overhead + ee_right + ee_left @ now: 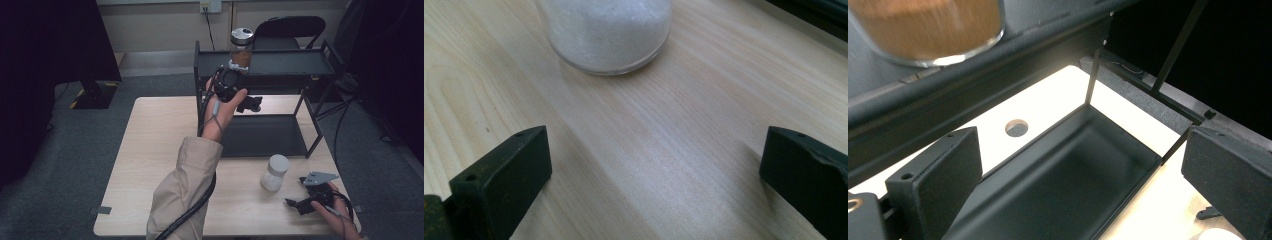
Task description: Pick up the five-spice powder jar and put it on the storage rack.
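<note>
The brown jar (242, 49) stands upright on the rack's (280, 62) top shelf, just beyond the left gripper (239, 100), whose jaws are spread wide and empty. The right gripper (306, 197) rests low over the table (155, 150), jaws apart, near the white jar (275, 172).

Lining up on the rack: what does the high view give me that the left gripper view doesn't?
High view: the white jar standing whole on the table, the right claw beside it. Left gripper view: a round hole in the table, and the left claw with jaws wide apart, empty. Both: the brown jar on the black rack, top shelf.
</note>
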A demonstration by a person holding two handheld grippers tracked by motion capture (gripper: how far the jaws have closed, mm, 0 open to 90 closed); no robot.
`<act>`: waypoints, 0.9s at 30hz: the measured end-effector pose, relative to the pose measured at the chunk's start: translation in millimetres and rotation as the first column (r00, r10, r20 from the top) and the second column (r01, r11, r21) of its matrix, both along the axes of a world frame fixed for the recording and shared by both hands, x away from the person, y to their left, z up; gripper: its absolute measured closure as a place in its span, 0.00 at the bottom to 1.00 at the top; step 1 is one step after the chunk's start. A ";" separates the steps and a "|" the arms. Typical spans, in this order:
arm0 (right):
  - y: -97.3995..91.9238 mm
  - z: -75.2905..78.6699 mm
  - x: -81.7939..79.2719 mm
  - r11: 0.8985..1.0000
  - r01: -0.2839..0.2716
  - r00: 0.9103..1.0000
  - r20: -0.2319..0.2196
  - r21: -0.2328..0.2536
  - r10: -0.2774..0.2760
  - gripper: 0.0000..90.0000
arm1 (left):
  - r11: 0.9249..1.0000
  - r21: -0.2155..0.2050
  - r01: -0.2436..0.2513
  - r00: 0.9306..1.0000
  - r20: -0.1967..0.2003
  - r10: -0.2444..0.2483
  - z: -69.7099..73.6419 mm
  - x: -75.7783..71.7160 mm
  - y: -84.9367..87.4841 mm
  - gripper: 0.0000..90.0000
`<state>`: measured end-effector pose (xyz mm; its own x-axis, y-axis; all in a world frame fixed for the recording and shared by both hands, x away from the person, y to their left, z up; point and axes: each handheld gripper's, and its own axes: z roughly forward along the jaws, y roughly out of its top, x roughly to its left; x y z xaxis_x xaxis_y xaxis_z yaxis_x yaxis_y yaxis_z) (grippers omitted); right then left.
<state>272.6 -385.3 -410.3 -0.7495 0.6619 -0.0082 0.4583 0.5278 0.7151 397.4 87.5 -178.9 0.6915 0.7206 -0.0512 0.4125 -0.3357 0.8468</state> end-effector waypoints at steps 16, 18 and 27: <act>0.0 -0.1 -0.1 1.000 0.000 1.000 0.000 0.000 0.000 0.00 | 1.000 -0.012 0.017 0.999 -0.038 -0.017 -44.3 1.6 -2.8 0.02; 0.0 -0.1 -0.1 1.000 0.000 1.000 0.000 0.000 0.000 0.00 | 1.000 -0.002 0.012 0.999 -0.040 -0.013 -50.2 0.9 -3.9 0.02; 0.0 0.0 -0.1 1.000 0.000 1.000 0.001 0.000 0.000 0.00 | 1.000 -0.001 0.015 0.998 -0.059 -0.015 -72.0 -0.9 -5.4 0.02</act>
